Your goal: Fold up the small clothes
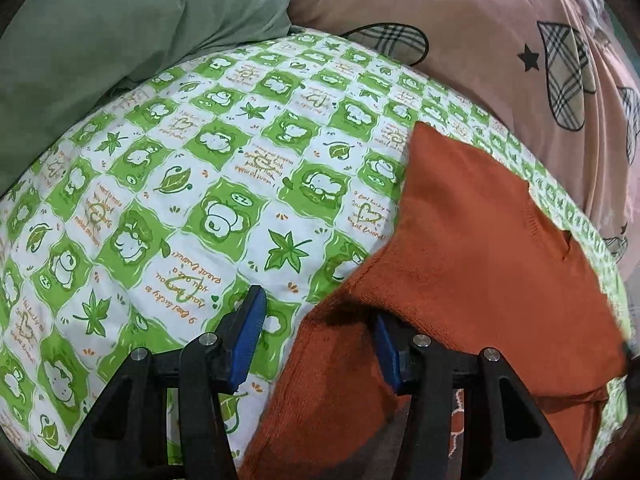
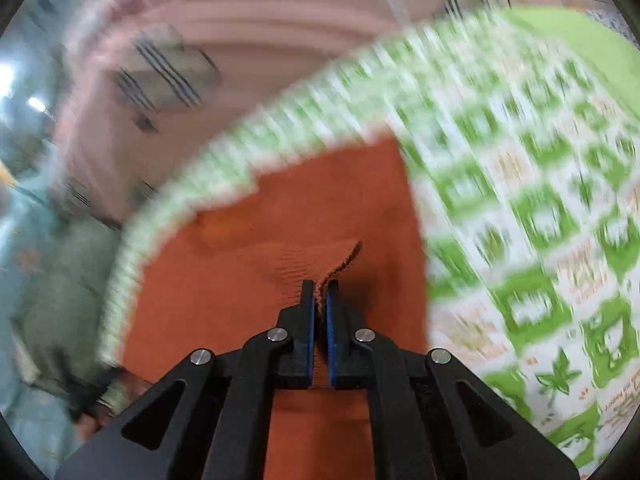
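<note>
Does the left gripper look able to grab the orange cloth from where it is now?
Probably yes. The left gripper is open, and the orange cloth already drapes over one finger, with nothing between them.

The widest free room lies on the green-and-white printed sheet [image 1: 192, 184], a flat stretch running from the left gripper [image 1: 316, 344] toward the back with nothing standing on it. At the far left a sage green pillow [image 1: 120, 28] bulges up and closes that side. Along the back and right a pink quilt [image 1: 460, 16] heaps at the sheet's edge, blocking passage there. The orange knit garment [image 1: 472, 240] covers the sheet's right part and drapes over the left gripper's right finger. The right wrist view is blurred, but beyond the pinched cloth the sheet [image 2: 520, 208] seems open to the right.
</note>
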{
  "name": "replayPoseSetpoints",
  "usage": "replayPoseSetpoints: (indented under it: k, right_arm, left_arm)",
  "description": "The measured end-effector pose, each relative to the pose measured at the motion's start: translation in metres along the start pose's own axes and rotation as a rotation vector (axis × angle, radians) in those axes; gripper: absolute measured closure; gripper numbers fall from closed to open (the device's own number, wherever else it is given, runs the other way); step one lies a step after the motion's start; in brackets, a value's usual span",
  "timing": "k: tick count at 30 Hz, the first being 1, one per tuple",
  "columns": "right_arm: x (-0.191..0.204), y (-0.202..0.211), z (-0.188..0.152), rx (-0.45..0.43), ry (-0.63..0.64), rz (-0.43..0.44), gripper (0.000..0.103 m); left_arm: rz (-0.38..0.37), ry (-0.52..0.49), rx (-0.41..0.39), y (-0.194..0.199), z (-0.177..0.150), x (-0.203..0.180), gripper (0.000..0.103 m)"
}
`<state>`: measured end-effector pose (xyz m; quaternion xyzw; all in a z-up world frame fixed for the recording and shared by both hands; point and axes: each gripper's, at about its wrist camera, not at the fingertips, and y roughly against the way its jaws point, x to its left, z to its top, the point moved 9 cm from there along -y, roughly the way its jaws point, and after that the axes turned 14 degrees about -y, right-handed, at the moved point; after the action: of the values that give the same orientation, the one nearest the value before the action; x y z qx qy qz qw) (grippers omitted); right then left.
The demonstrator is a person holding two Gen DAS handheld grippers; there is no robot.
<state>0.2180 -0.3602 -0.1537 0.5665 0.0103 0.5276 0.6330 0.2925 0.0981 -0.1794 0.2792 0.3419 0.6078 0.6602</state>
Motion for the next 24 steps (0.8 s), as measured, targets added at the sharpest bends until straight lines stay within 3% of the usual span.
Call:
replayPoseSetpoints:
  k: [2,5,7,12,15,17,18,22,24]
  right_arm:
    - [-0.013,0.0,-0.007,0.007,-0.047,-0.025,0.096]
    - [-0.007,0.03,-0.003,-0.114,-0.021,-0.038,0.096]
    - [0.012,0.041,-0.003,-0.145,0.023,0.006,0.096]
    - [0.054,0.004,-0.026,0.006,0.14,0.067,0.094]
    - [0.044,-0.023,-0.038,0.073,0.151,0.0,0.094]
    - [0.025,-0.028,-0.04,0.073,0.125,-0.044,0.096]
    - [0.017,-0.023,-0.039,0.069,0.093,-0.012,0.096]
    - [0.005,0.008,-0.039,0.032,0.077,-0.01,0.093]
    - [0.003,0.026,-0.042,0.019,0.071,0.01,0.083]
  left_arm:
    - [-0.008,-0.01,0.019,0.002,-0.001,-0.001,0.051]
    - [-0.011,-0.041,0.009,0.017,-0.003,0.0,0.055]
    - [-0.023,-0.073,-0.03,0.039,-0.001,-0.002,0.055]
    - [-0.078,-0.156,-0.088,0.059,0.018,-0.03,0.053]
    - [-0.003,-0.23,-0.033,0.028,0.026,-0.046,0.053]
    - [0.04,-0.258,0.04,0.003,0.02,-0.043,0.053]
    - [0.064,-0.273,0.092,-0.012,0.013,-0.038,0.052]
    - [0.051,-0.273,0.077,-0.008,0.008,-0.026,0.046]
    - [0.039,-0.256,0.055,0.007,0.006,-0.019,0.046]
